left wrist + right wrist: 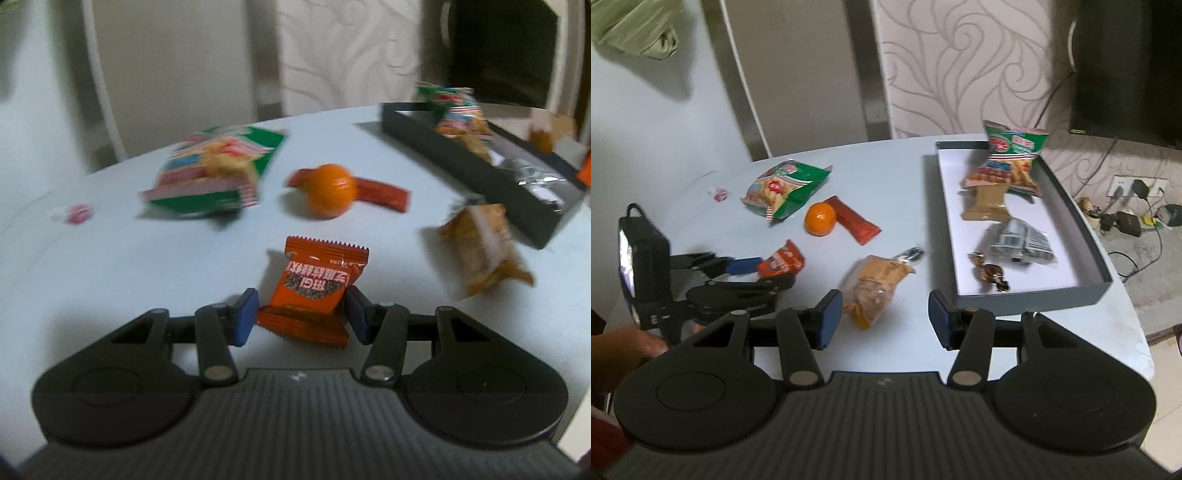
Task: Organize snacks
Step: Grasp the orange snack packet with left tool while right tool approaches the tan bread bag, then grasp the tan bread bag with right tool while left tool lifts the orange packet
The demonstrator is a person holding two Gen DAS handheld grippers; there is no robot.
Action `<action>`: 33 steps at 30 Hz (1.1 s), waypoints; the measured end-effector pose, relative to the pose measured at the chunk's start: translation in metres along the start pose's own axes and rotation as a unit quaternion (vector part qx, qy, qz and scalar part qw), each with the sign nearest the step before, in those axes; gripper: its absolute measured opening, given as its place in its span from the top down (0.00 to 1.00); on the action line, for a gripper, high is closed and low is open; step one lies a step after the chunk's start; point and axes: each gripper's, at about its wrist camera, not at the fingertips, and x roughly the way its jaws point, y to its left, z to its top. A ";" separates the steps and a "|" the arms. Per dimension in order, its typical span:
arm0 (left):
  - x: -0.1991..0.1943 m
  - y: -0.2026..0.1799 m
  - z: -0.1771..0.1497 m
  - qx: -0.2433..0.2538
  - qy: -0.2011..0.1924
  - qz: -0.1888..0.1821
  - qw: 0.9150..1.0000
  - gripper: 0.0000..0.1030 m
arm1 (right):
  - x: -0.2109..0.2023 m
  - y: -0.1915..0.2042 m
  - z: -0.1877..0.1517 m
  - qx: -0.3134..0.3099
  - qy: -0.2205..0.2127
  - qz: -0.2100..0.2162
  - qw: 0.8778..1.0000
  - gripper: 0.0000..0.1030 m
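The left hand-held gripper (301,314) is clamped on a small orange snack packet (314,295). Its two blue pads squeeze the packet from both sides, low in the middle of the left wrist view. The packet stands up between the pads with its zigzag top edge pointing away. I think it is held this way so it can be lifted and carried to the dark tray (1071,221). In the right wrist view the same packet shows at the middle left, in that gripper's tips.

The tray sits at the right of the right wrist view. Snacks already lie in it: a green chip bag (1008,162) at the far end, a tan packet (986,203), a grey packet (1021,240) and a brown wrapped candy (990,273). They seem to be put there because the tray is the snacks' home.

More things wait on the pale blue surface (905,177): another green chip bag (786,188), an orange ball-shaped thing (820,218), a red bar (853,219), a tiny pink candy (718,194) at the upper left, and a yellow-brown bread packet (875,288).

The right hand-held gripper (884,317) has its pads apart and holds nothing. The bread packet lies just past its left pad, near the middle of that view. I think that one comes next.
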 end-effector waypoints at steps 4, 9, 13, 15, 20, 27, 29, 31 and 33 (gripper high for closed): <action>0.001 0.006 -0.003 -0.005 -0.006 0.015 1.000 0.34 | 0.007 0.007 0.000 -0.004 0.008 0.009 1.000 0.44; 0.002 0.001 0.000 -0.009 -0.001 -0.019 1.000 0.34 | 0.008 0.011 -0.002 -0.011 0.012 0.013 1.000 0.44; -0.008 -0.009 -0.004 0.005 -0.008 -0.054 0.999 0.34 | 0.005 0.009 -0.004 -0.006 0.012 0.007 1.000 0.44; -0.007 -0.014 -0.003 0.013 -0.009 -0.049 0.999 0.34 | 0.004 0.006 -0.005 -0.003 0.011 0.004 1.000 0.44; 0.007 -0.011 0.002 -0.002 0.004 -0.026 1.000 0.29 | 0.002 0.005 -0.007 -0.001 0.011 0.001 1.000 0.44; 0.007 -0.008 0.003 -0.004 -0.002 -0.024 1.000 0.44 | 0.014 0.006 -0.009 -0.003 0.019 -0.001 1.000 0.44; 0.006 -0.002 0.003 -0.014 0.000 -0.014 1.000 0.45 | 0.018 0.006 -0.008 -0.003 0.019 0.000 1.000 0.44; 0.007 0.008 0.004 -0.029 0.003 -0.005 1.000 0.45 | 0.023 0.007 -0.008 0.000 0.021 0.005 1.000 0.44; 0.007 0.015 0.004 -0.038 0.004 0.001 0.999 0.45 | 0.028 0.008 -0.007 0.003 0.024 0.010 1.000 0.44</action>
